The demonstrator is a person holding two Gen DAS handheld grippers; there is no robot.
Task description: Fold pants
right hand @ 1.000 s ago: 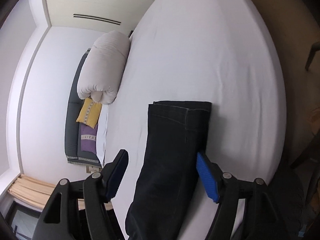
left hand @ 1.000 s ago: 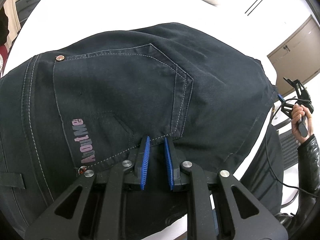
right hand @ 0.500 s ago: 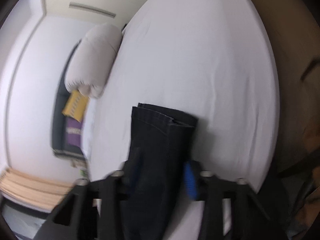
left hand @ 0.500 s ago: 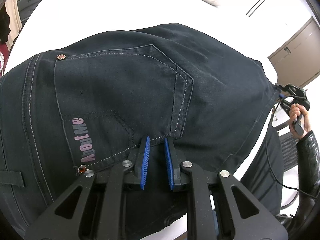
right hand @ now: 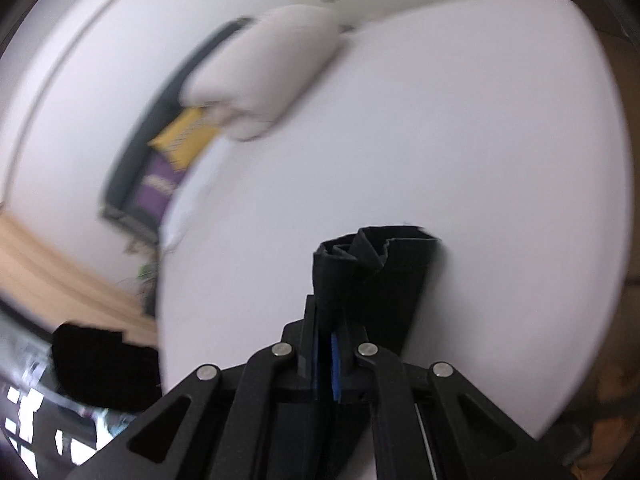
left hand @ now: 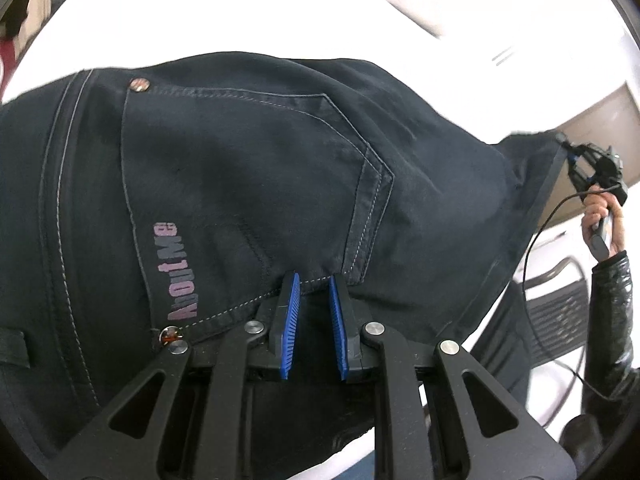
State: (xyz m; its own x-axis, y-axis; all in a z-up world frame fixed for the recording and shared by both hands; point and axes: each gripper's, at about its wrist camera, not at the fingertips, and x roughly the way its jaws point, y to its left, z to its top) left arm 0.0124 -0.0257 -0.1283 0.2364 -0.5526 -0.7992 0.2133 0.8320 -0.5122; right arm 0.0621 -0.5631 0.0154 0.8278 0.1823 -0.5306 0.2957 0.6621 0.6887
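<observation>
White bedding carries the dark pants, seat beside the left gripper resting narrowly parted near the pocket, seemingly anchoring, while the right gripper pinches the bunched hem for folding.

- A white bed sheet covers the mattress and fills most of the right wrist view.
- A rolled white duvet lies at the far edge of the bed, blurred.
- A yellow cushion sits just beside the duvet's lower end, with a purple cushion next to it, both against a dark sofa.
- A strip of light wooden floor runs below the sofa.
- In the left wrist view a brown cabinet stands past the bed's right edge.
- A thin black cable hangs in a loop near a dark slatted grille at the lower right.
</observation>
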